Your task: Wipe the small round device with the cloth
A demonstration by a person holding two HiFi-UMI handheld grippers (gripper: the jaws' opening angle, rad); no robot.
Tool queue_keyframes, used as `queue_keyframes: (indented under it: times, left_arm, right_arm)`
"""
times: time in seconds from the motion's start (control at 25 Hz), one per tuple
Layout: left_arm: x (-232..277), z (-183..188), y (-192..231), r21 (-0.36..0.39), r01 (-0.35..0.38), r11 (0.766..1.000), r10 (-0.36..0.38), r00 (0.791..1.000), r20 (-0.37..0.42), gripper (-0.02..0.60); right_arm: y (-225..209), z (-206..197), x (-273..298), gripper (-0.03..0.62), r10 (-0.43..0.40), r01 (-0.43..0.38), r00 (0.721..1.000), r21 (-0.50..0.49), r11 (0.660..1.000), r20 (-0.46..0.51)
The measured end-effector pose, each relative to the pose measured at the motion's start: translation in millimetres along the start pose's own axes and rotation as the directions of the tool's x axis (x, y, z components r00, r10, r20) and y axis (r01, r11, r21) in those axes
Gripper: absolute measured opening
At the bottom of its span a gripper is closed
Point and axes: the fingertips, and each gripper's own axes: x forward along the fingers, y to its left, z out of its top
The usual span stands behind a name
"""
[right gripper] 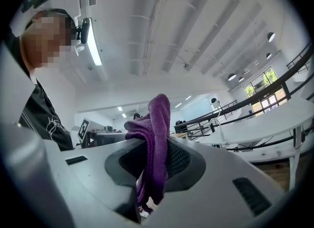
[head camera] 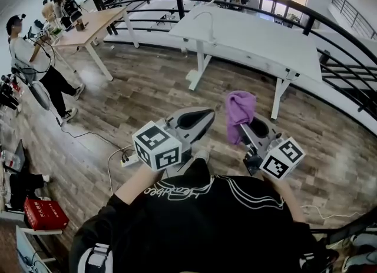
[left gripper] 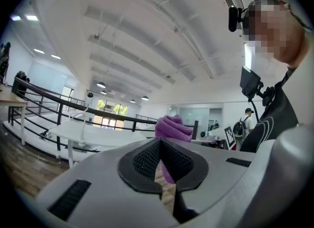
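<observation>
The purple cloth (right gripper: 154, 138) reads to me as soft, fuzzy woven fabric, fully matt. On my left gripper (left gripper: 161, 165) and right gripper (right gripper: 154, 159) the shells look like smooth grey plastic with a dull satin finish. Their inner pads (left gripper: 147, 158) are black, finely ribbed and rubbery. The floor (head camera: 147, 89) is wood-grain plank with a low sheen. I see a smooth white table (head camera: 253, 36) top and a railing (head camera: 178, 0) that looks like black painted metal.
</observation>
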Motion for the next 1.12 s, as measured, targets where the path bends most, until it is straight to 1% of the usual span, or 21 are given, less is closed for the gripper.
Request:
queue_keyframes:
  times: [0.28, 0.48, 0.64, 0.84, 1.0, 1.12]
  left_arm:
    - [23.9, -12.3, 31.6, -0.008, 0.016, 1.000, -0.016, 1.000, -0.019, 0.009]
    - [45.0, -18.4, 84.3, -0.029, 0.019, 0.999, -0.019, 1.000, -0.023, 0.009]
    - [66.1, -16.4, 146.3, -0.057, 0.027, 0.998, -0.029, 0.999, -0.032, 0.009]
    - [101.4, -0.9, 240.6, -0.089, 0.047, 0.995, -0.051, 0.997, -0.052, 0.009]
    - [128.3, 16.9, 325.9, -0.093, 0.058, 0.994, -0.064, 0.996, -0.065, 0.009]
    - [145.9, 30.0, 382.2, -0.089, 0.072, 0.993, -0.078, 0.994, -0.071, 0.009]
  right_arm:
    - [-35.1, -8.6, 21.9, 0.066, -0.003, 0.004, 1.000, 0.007, 1.000, -0.006]
    - [-77.1, -19.4, 58.8, 0.066, -0.016, 0.016, 1.000, 0.031, 0.999, -0.016]
    - [-118.3, -21.2, 105.0, 0.066, -0.036, 0.037, 0.999, 0.051, 0.998, -0.021]
    - [-183.7, -16.5, 179.3, 0.066, -0.072, 0.075, 0.997, 0.082, 0.994, -0.039]
    - [-238.4, -5.6, 248.1, 0.066, -0.096, 0.098, 0.995, 0.090, 0.991, -0.028]
    - [-273.6, -0.2, 297.7, 0.066, -0.109, 0.111, 0.994, 0.082, 0.990, -0.032]
